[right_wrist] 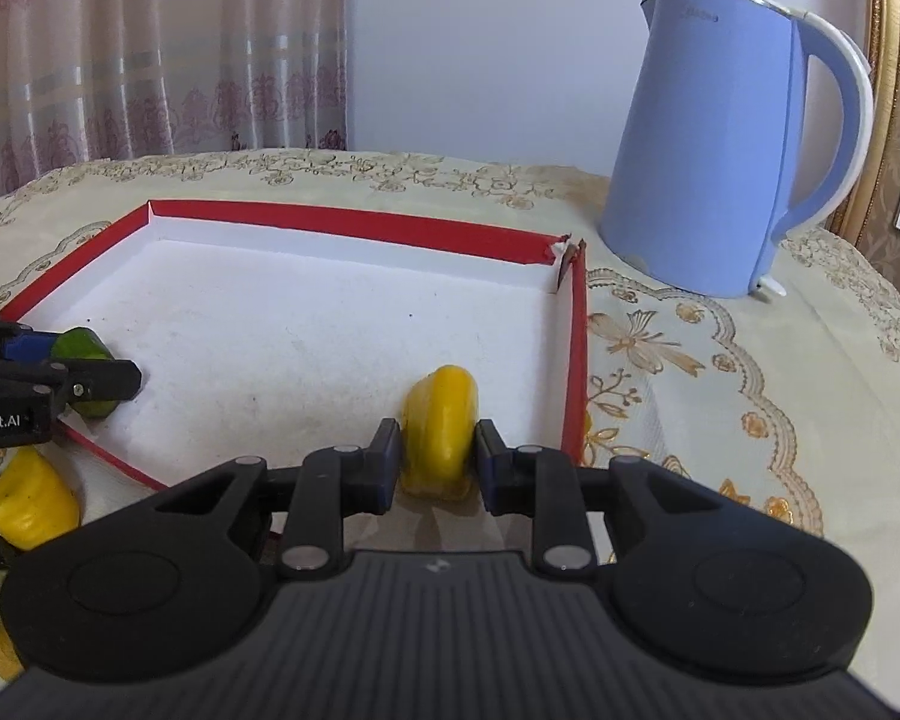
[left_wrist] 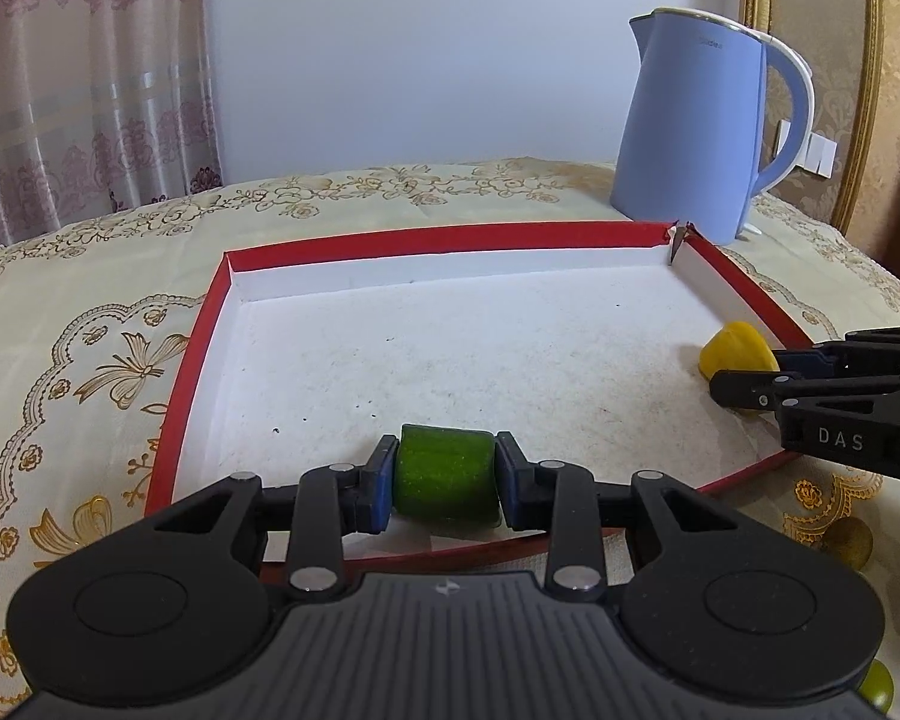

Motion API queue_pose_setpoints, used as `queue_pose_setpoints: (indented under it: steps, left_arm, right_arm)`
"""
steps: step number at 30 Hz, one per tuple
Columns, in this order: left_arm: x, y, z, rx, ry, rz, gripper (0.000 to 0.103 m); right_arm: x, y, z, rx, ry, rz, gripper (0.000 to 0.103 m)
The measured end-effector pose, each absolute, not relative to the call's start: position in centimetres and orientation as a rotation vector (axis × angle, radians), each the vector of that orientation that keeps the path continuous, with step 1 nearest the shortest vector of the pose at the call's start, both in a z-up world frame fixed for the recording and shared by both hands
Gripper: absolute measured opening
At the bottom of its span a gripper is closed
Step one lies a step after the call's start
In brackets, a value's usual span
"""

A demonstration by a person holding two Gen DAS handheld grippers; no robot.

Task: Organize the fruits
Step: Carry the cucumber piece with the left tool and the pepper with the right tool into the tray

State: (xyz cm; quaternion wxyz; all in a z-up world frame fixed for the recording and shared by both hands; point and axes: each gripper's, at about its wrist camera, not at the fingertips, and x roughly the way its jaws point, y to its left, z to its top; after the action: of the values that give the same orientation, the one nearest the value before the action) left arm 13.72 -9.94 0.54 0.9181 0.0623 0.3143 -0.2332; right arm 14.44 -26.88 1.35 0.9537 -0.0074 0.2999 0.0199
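L tongs (left_wrist: 445,483) clamp green fruit piece (left_wrist: 444,474) at tray (left_wrist: 450,234) near edge. R tongs (right_wrist: 438,459) clamp yellow fruit piece (right_wrist: 441,429) by tray's right wall.

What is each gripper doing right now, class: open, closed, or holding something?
Left gripper: closed on the green cylindrical fruit piece.
Right gripper: closed on the yellow fruit piece.

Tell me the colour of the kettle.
Light blue kettle with a white-edged handle; clearest in the right wrist view.
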Motion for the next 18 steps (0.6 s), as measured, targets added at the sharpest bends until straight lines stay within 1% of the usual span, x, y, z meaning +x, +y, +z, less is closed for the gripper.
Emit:
queue_pose_setpoints:
  steps: [8, 18]
  left_arm:
    - [13.69, -9.94, 0.49, 0.126, 0.642, -0.483, 0.032]
    - [13.68, -9.93, 0.52, 0.128, 0.641, -0.483, 0.032]
  right_arm:
    - [13.42, -27.0, 0.98, 0.003, 0.526, 0.025, 0.024]
    - [13.72, -27.19, 0.86, 0.016, 0.551, 0.044, 0.024]
